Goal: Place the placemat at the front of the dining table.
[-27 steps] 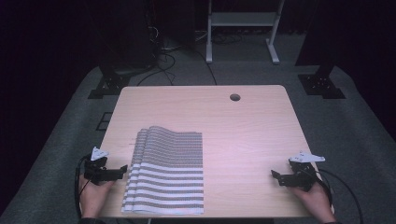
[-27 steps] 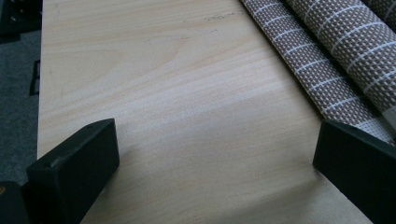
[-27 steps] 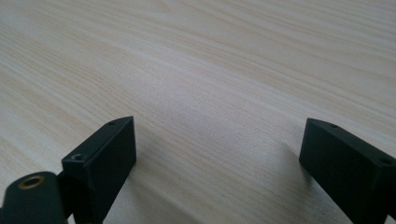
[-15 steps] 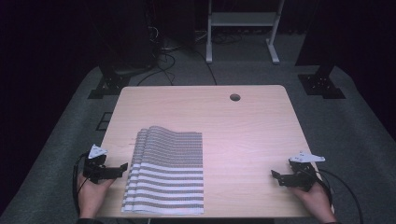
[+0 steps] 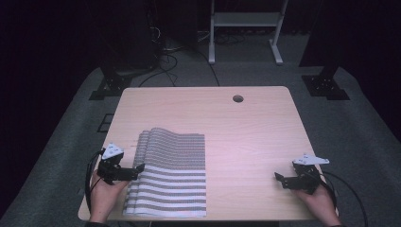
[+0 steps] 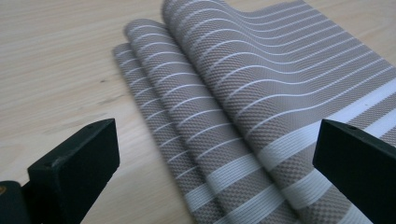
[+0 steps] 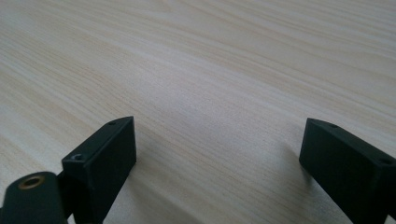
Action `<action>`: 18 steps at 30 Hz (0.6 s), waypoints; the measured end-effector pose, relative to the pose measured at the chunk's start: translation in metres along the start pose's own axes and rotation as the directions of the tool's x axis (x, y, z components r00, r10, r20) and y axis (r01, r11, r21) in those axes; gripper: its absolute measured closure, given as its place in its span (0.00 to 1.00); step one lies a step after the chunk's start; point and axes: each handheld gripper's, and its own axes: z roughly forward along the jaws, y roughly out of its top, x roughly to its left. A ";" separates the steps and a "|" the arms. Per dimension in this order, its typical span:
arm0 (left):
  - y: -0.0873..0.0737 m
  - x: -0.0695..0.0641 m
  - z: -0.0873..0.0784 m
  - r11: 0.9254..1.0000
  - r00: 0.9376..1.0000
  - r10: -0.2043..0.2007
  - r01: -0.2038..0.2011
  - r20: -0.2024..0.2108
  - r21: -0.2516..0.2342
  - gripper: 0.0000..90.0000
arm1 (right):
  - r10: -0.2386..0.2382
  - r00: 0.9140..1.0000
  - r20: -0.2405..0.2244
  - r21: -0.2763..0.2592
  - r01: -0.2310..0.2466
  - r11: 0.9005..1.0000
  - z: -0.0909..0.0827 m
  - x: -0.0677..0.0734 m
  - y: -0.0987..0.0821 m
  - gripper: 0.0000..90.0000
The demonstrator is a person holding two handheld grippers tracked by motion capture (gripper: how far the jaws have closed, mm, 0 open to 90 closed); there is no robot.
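My left gripper (image 5: 137, 169) sits with jaws spread wide at the left edge of the striped placemats (image 5: 170, 177), a stack lying near the front left of the table (image 5: 246, 123). Its own view shows three fanned, overlapping layers (image 6: 243, 107) rippling upward between my jaws. My right gripper (image 5: 280, 178) hovers released over bare wood (image 7: 210, 84), well apart from them.

A stack of placemats (image 5: 170, 177) lies on the table (image 5: 246, 127), just right of the left gripper (image 5: 137, 169), whose tips reach its left edge, perhaps touching. The right gripper (image 5: 279, 178) sits well apart, on bare tabletop to the mats' right. A cable hole (image 5: 238, 99) lies far beyond both, nearer the right gripper.
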 end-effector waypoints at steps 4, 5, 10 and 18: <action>0.004 -0.008 0.010 1.000 0.999 0.017 -0.017 0.037 0.018 0.00 | 0.000 1.000 -0.002 0.000 0.000 1.000 0.000 0.000 0.000 0.11; 0.004 -0.010 0.011 1.000 0.999 0.019 -0.020 0.043 0.017 0.00 | 0.000 1.000 -0.003 0.000 0.000 1.000 0.000 0.000 0.000 0.11; 0.008 -0.024 0.018 0.999 0.997 0.040 -0.041 0.072 0.024 0.00 | 0.000 1.000 -0.002 0.000 0.000 1.000 0.000 0.000 0.000 0.11; 0.007 -0.032 0.033 0.994 0.993 0.075 -0.082 0.089 0.072 0.00 | 0.000 1.000 -0.003 0.000 0.000 1.000 0.000 0.001 0.000 0.11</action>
